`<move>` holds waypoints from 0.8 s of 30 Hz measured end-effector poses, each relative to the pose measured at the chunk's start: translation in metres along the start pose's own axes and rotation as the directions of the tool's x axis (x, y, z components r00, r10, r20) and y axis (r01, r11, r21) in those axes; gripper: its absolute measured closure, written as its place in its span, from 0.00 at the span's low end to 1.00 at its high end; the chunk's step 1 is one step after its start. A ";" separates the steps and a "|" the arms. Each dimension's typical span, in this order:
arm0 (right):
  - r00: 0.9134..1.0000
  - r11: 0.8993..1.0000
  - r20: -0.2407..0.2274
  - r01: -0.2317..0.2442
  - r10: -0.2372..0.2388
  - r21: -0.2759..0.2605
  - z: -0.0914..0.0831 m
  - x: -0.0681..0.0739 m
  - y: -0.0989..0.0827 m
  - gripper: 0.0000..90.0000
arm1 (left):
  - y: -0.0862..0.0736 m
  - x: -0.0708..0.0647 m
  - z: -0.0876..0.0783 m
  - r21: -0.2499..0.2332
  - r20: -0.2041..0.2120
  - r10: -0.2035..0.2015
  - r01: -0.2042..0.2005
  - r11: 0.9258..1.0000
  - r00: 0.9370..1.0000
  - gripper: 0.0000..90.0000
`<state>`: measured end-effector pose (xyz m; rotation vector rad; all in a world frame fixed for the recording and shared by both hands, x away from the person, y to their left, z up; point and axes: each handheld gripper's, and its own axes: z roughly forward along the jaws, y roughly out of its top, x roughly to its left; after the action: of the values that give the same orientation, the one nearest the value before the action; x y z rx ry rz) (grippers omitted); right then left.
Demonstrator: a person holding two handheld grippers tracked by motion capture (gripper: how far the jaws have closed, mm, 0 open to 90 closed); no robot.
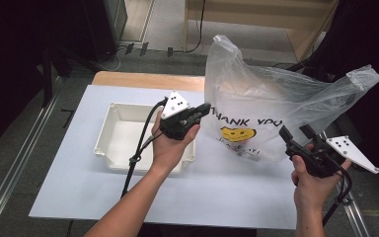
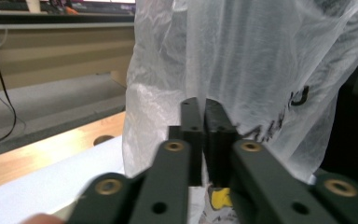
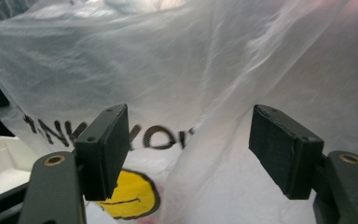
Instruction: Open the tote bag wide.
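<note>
A translucent white plastic bag (image 1: 256, 98) printed "THANK YOU" with a yellow smiley stands on the white mat right of centre, its mouth spread open upward. My left gripper (image 1: 205, 108) is held up at the bag's left edge, above the tray. In the left gripper view its jaws (image 2: 200, 105) are pressed together with nothing seen between them, and the bag (image 2: 242, 70) hangs just beyond. My right gripper (image 1: 295, 131) hovers at the bag's lower right. Its jaws (image 3: 189, 149) stand wide apart facing the bag (image 3: 191, 70), without touching it.
A white rectangular tray (image 1: 103, 133) sits on the mat left of the bag, beneath my left hand; its corner (image 3: 0, 158) shows in the right gripper view. The white mat (image 1: 79, 187) covers a wooden table (image 1: 143, 79). Cables and dark equipment lie beyond the table.
</note>
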<state>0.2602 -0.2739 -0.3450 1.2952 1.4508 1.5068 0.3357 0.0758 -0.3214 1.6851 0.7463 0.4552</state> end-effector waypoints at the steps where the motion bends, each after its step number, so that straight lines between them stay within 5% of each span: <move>1: 1.000 1.000 0.006 -0.002 0.002 -0.004 -0.002 -0.001 0.001 0.33 | -0.001 0.000 0.001 0.010 0.006 0.001 -0.001 1.000 1.000 1.00; 11: 0.996 0.999 0.088 -0.011 0.014 -0.042 -0.008 -0.005 0.007 0.20 | -0.018 0.004 0.015 0.110 0.005 -0.014 0.013 0.994 1.000 1.00; 17: 0.995 0.998 0.082 -0.051 0.053 -0.030 -0.002 -0.008 0.005 0.19 | -0.040 0.005 0.024 0.173 0.010 -0.035 0.033 0.984 0.999 1.00; 23: 0.995 0.996 0.040 -0.089 0.089 0.004 0.009 -0.012 -0.008 0.66 | -0.058 0.005 0.031 0.238 -0.001 -0.041 0.040 0.970 0.999 1.00; 24: 0.995 0.996 0.040 -0.089 0.089 0.004 0.009 -0.012 -0.008 0.66 | -0.058 0.005 0.031 0.238 -0.001 -0.041 0.040 0.970 0.999 1.00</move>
<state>0.2711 -0.2813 -0.3561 1.4019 1.3891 1.5261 0.3457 0.0635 -0.3859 1.8895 0.8578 0.3434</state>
